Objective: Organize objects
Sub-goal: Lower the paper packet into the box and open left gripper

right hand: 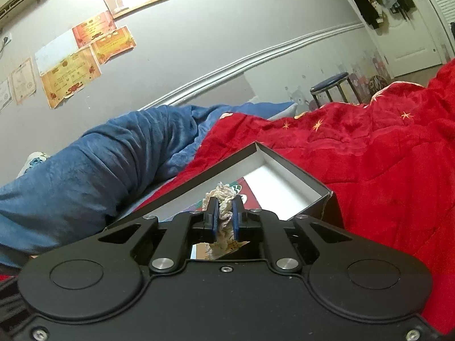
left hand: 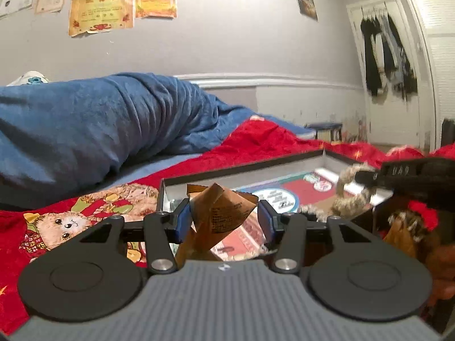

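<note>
Your workspace is a bed spread with a red quilt (right hand: 369, 153), a rumpled blue blanket (left hand: 93, 122) heaped along the wall side. On the quilt sits the open box (right hand: 295, 176), black outside and white inside, with printed cards (left hand: 287, 196) lying flat on its floor.

Your left gripper (left hand: 224, 218) is about half open, and a crumpled brown packet (left hand: 219, 213) stands between its blue pads. The left pad touches the packet's edge; at the right pad you cannot tell whether there is contact. The packet is held at the box's near end, above the rim.

Your right gripper (right hand: 224, 221) is clamped almost fully closed on a cream rope ring (right hand: 221, 199). In the right wrist view the ring sticks up past the fingertips, over the box interior. In the left wrist view the same ring (left hand: 352, 193) hangs from the dark fingers (left hand: 369, 177) above the box's right wall.

Beside the box on the right lies something furry with a red trim (left hand: 421, 216), too blurred to identify.
</note>
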The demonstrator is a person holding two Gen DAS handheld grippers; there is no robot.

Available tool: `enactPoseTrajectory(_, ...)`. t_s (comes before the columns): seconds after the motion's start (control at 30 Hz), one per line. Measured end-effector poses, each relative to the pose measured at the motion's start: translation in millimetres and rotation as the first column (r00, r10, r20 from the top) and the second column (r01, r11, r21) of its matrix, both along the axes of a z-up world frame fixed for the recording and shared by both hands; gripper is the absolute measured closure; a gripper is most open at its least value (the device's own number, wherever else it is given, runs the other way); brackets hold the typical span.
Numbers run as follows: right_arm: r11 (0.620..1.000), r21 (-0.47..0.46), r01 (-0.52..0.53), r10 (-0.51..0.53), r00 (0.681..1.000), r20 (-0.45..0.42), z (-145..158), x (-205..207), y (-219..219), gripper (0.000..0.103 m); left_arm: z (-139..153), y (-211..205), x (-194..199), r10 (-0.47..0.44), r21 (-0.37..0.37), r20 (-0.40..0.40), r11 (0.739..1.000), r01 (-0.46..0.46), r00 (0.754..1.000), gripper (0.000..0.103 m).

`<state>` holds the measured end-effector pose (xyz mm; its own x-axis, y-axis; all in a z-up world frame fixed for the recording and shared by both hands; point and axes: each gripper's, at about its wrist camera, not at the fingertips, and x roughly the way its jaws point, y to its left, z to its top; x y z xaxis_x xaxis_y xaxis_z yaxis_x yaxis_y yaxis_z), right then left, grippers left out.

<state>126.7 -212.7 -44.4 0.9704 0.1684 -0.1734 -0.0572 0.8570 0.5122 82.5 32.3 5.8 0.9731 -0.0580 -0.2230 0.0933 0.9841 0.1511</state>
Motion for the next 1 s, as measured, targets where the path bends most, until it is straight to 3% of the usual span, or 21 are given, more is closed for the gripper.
enactPoseTrajectory(0.5, 1.000, 0.011, -0.029, 0.029, 1.000, -0.012, 1.1, -2.0, -0.3, 0.093, -7.2, -0.7, 9.5, -0.003, 0.009, -0.086, 1.000, 0.004, 0.996, 0.048)
enactPoseTrajectory(1.0, 0.999, -0.014, -0.045, 0.045, 0.999, -0.023, 4.3, -1.4, 4.8, 0.093, -7.1, 0.8, 11.0, 0.018, 0.004, -0.098, 1.000, -0.018, 0.995, 0.044)
